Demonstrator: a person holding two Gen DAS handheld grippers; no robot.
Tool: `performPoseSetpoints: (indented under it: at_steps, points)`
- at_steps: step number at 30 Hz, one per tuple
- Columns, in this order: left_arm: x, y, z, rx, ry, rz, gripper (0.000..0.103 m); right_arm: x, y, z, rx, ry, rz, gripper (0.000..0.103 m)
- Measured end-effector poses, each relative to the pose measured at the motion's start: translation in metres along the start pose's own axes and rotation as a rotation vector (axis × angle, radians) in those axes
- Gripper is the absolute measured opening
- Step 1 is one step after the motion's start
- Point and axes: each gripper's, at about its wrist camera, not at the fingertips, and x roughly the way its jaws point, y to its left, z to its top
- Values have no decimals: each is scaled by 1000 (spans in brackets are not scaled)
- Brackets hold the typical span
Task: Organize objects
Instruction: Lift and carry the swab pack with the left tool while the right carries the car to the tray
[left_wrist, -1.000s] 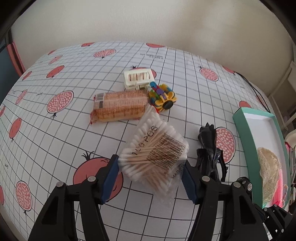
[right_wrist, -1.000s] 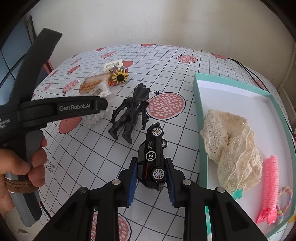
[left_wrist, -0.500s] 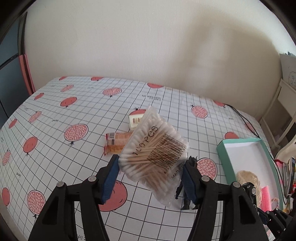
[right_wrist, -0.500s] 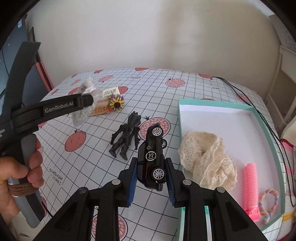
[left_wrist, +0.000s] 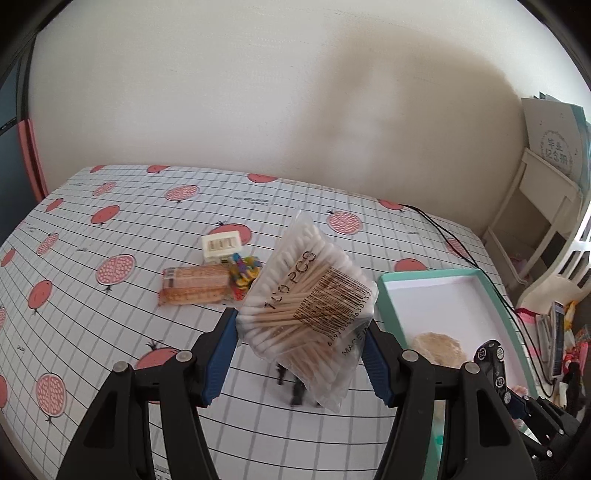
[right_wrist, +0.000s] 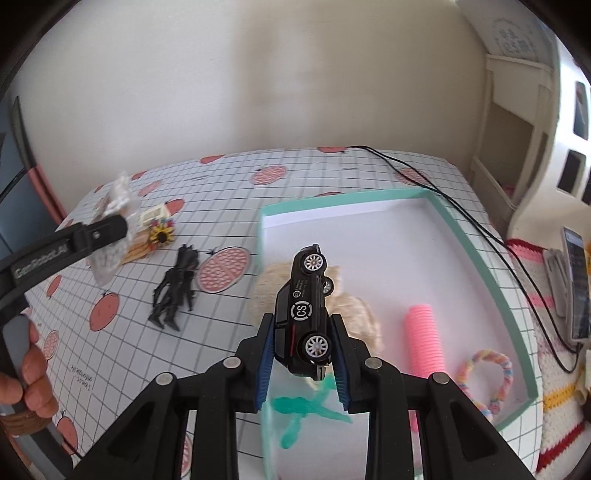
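1. Gripping a clear bag of cotton swabs (left_wrist: 308, 302), the left gripper (left_wrist: 301, 354) had its blue pads pressed against both sides of the pack and held it up in the air, well above the grid tablecloth (left_wrist: 110, 325) with the red fruit prints.
2. Ahead of those left tongs and a bit to their left, a wrapped biscuit pack (left_wrist: 194, 286) lay flat on the cloth, with a small white box (left_wrist: 221, 246) just behind it and a colourful toy (left_wrist: 243, 271) touching the biscuit pack's right end.
3. Right under the swab bag you could just make out the legs of a black action figure (left_wrist: 295, 387) lying on the cloth.
4. Over on the right side, the right gripper (right_wrist: 304, 350) was clamped on a black toy car (right_wrist: 304, 317), nose pointing away from the tongs, lifted up with "CS" showing on its door.
5. The car hung over the near left corner of the teal box (right_wrist: 476, 254), not touching anything inside as far as I could tell.
6. Inside that box: a cream lace cloth (right_wrist: 354, 314) just beyond the tongs, a pink ribbed roller (right_wrist: 424, 336) to their right, and a pastel hair tie (right_wrist: 484, 373) further right again.
7. A green figure (right_wrist: 299, 410) lay below the right tongs, blurry through the box wall.
8. From the right camera, a hand (right_wrist: 29, 376) was wrapped round the left gripper's handle.
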Motion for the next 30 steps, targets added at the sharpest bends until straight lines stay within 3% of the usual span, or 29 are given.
performPoseSetpoints:
  at_steps: [14,22,30]
  points:
    - [-4,-56,-14,63,40,-83,65,-3,-71,-9,156,10,-132,30]
    - [0,-87,-26,43,99,-166,65,-11,-114,-17,283,-23,-212,30]
    - [8,-122,-40,97,145,-205,65,-4,-123,-22,273,7,-227,30]
